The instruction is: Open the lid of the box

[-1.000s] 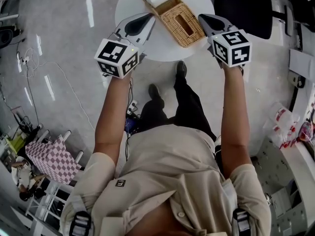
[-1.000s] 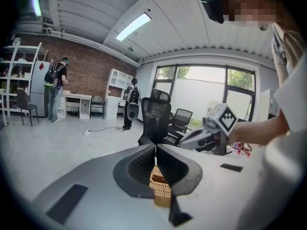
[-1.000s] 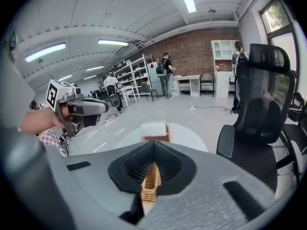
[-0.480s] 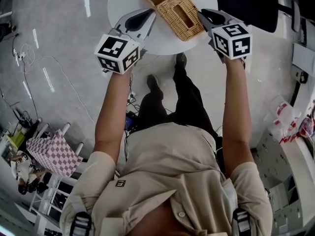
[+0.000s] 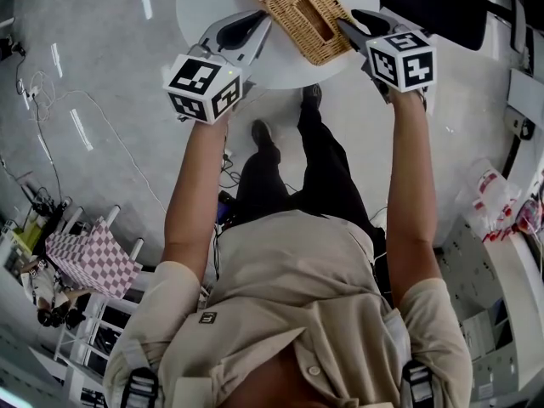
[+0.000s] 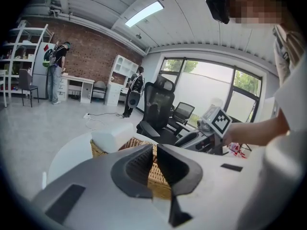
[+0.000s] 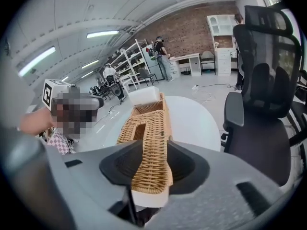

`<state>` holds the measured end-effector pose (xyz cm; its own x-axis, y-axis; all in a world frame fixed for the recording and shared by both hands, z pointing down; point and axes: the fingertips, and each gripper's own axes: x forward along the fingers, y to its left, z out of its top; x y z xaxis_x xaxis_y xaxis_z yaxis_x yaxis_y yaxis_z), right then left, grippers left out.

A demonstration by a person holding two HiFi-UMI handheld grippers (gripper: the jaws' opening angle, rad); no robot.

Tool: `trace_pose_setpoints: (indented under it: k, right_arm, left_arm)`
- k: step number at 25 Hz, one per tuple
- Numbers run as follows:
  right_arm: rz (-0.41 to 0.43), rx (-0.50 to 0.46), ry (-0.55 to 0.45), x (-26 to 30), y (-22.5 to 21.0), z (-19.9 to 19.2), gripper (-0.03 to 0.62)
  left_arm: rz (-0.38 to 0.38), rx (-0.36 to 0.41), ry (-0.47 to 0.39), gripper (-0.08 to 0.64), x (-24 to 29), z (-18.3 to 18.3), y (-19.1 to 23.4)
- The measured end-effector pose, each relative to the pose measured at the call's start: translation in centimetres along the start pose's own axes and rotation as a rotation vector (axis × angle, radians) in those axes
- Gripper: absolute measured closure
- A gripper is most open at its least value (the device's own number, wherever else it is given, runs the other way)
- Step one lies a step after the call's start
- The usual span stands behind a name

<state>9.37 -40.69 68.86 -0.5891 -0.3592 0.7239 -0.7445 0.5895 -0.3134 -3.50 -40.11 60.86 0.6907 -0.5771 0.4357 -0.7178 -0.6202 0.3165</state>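
The approach to the lid is judged to be the step in hand, with no grip taken yet. The wicker tissue box (image 5: 306,15) is set on the round white table (image 5: 212,7), its slotted lid (image 7: 146,128) lying flat on top and judged not yet raised; a white block (image 7: 144,96) is seen at its far end. The right gripper (image 7: 151,171) is held at the box's near right corner. Its jaws have just been opening and are now spread wide, and the near end of the lid is framed in the gap, though no pad is seen pressing on it. The left gripper (image 6: 154,152) is held just beside the box's left side with its jaws pressed together on nothing, wicker showing only beyond them. For the next move, the spread jaws would probably have to be brought onto the lid's near edge and closed there. The box may also need steadying from the left, as a light wicker body could slide or tip.
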Motion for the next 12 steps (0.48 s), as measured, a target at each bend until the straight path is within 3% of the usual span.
trace_pose_setpoints:
  k: [12]
  right_arm:
    - [0.097,0.134,0.04,1.4,-1.1,-2.7,0.41]
  left_arm:
    - [0.003,-0.026,0.026,0.548,1.5,-2.0,-0.5]
